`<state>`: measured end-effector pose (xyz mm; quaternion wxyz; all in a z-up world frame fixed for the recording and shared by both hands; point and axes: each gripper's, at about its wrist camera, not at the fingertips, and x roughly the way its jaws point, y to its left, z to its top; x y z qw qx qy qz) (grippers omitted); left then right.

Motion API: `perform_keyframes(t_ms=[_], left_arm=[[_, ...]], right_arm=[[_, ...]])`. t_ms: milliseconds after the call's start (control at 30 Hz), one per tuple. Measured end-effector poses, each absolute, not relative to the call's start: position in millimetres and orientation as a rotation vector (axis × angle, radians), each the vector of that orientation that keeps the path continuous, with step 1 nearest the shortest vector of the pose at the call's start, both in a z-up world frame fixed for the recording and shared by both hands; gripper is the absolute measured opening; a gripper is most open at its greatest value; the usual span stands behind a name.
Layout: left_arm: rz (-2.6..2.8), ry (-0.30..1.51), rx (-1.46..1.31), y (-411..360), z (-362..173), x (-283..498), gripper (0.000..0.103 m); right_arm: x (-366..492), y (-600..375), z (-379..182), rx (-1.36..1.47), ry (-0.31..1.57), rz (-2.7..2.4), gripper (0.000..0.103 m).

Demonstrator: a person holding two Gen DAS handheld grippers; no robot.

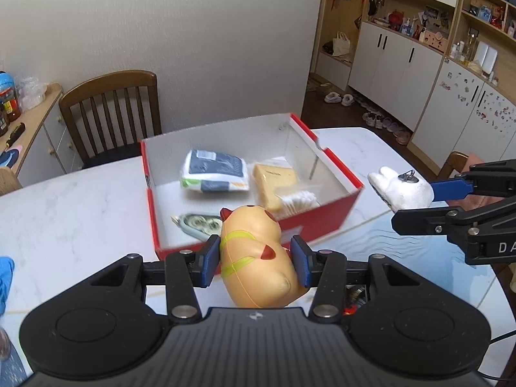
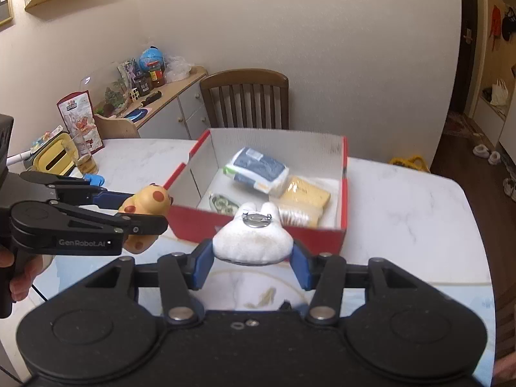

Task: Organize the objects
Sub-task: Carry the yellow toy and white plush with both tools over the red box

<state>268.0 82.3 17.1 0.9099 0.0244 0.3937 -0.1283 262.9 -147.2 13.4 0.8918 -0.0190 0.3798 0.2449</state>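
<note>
The left hand-held gripper (image 1: 256, 259) has its blue pads pressed on either side of a tan squishy animal toy (image 1: 258, 258), low in the centre of the left wrist view. The toy is smooth and rounded, with dark red ears and spots and yellow-green bands across its body. It hangs above the white marble-patterned table (image 1: 64, 213), just in front of the near wall of the red shoebox (image 1: 325, 216).

The right hand-held gripper (image 2: 251, 259) is partly closed on a white plush bunny brooch (image 2: 253, 238), at the lower centre of the right wrist view. The brooch is fuzzy and soft, with two short ears pointing away from the camera and a metal pin clasp (image 2: 254, 217) on its upturned back. It too sits just short of the box's near wall.

The box is open-topped cardboard, red outside and white inside. In it lie a blue-and-white tissue pack (image 2: 258, 169) toward the far side, a yellow sponge-like block (image 2: 306, 192) beside it, a pack of cotton swabs (image 2: 295, 216) at the near wall, and a small grey-green pouch (image 2: 222, 204) at the near left.

A hand (image 2: 19, 274) grips the left tool's handle at the left edge of the right wrist view.
</note>
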Motion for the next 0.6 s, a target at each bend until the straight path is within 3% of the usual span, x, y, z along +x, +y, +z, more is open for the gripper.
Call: perform_keyframes(t_ms=[600], left_arm=[[-0.247,0.89,0.125,96,-6,371,0.046]], right_arm=[[357,-107,0,-0.111,0.788,0.408,0.05]])
